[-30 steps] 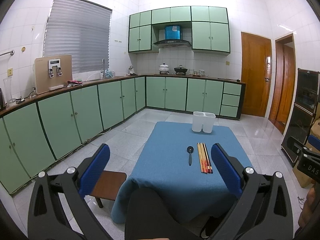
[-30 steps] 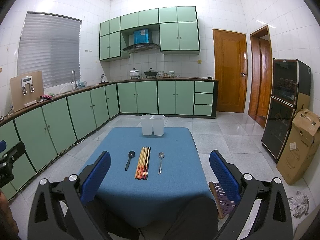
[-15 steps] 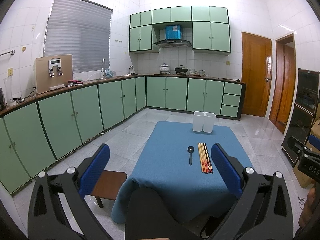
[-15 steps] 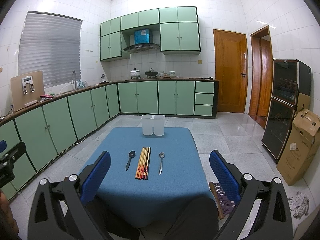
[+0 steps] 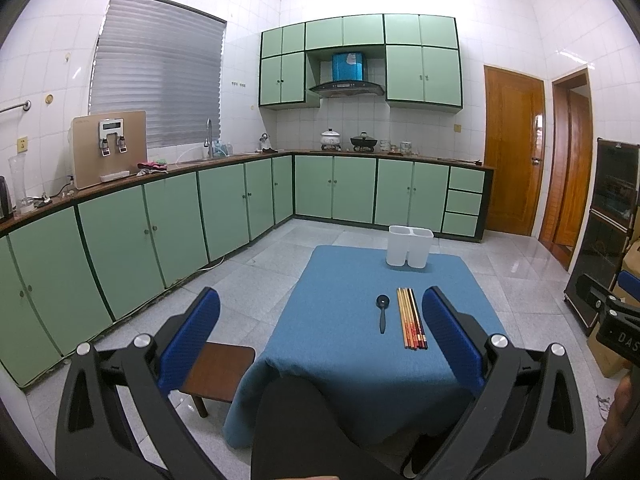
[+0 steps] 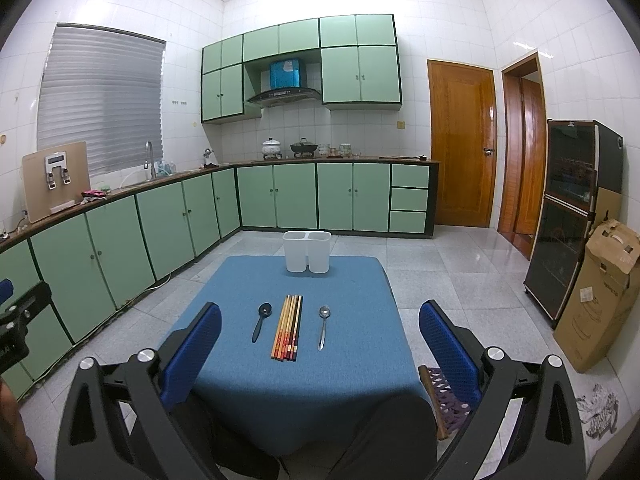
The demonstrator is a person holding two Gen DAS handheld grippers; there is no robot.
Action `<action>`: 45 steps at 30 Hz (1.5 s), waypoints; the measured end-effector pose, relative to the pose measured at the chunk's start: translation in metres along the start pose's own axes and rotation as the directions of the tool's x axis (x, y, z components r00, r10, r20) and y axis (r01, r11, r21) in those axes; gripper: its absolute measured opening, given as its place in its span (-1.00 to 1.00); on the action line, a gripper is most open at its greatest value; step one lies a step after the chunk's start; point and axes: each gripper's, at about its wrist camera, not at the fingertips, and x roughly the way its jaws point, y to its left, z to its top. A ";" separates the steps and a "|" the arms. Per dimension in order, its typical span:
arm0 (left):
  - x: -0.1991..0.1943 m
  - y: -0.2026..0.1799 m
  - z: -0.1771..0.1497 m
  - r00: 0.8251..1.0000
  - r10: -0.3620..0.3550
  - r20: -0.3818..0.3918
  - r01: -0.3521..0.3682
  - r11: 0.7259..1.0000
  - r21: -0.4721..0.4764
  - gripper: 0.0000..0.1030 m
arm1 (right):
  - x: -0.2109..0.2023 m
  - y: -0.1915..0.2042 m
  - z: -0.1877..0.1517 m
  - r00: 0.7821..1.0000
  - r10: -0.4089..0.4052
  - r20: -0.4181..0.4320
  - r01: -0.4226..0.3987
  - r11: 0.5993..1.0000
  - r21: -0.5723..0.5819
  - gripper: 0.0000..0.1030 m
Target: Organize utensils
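Note:
A low table with a blue cloth [image 6: 340, 392] holds a black spoon [image 6: 261, 321], a bundle of chopsticks [image 6: 288, 332] and a metal spoon [image 6: 323, 325] in a row. A white two-compartment holder [image 6: 307, 257] stands at the table's far edge. In the left wrist view the black spoon [image 5: 382, 312], chopsticks [image 5: 411, 323] and holder [image 5: 409, 246] show; the right finger hides the metal spoon. My left gripper [image 5: 320, 340] and right gripper [image 6: 320, 340] are open and empty, held back from the table's near edge.
A small wooden stool [image 5: 218, 372] stands left of the table. Green cabinets [image 5: 160, 232] line the left and back walls. A dark cabinet [image 6: 568, 216] and a cardboard box [image 6: 600, 296] stand on the right. A woven stool [image 6: 444, 396] sits at the table's right.

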 end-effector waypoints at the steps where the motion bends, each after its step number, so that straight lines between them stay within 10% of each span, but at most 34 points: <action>1: 0.000 0.000 0.000 1.000 0.000 0.002 0.000 1.000 0.000 0.90 | 0.000 0.001 0.000 1.000 0.000 0.001 0.000 1.000 -0.001 0.88; 34: 0.006 -0.003 -0.005 1.000 -0.010 -0.012 0.010 1.000 0.006 0.90 | 0.003 0.005 0.000 1.000 0.007 -0.005 -0.007 1.000 -0.004 0.88; 45: 0.109 -0.021 -0.028 0.972 -0.133 -0.196 0.143 0.989 0.041 0.90 | 0.085 -0.003 -0.017 0.989 0.003 -0.151 -0.004 1.000 -0.004 0.88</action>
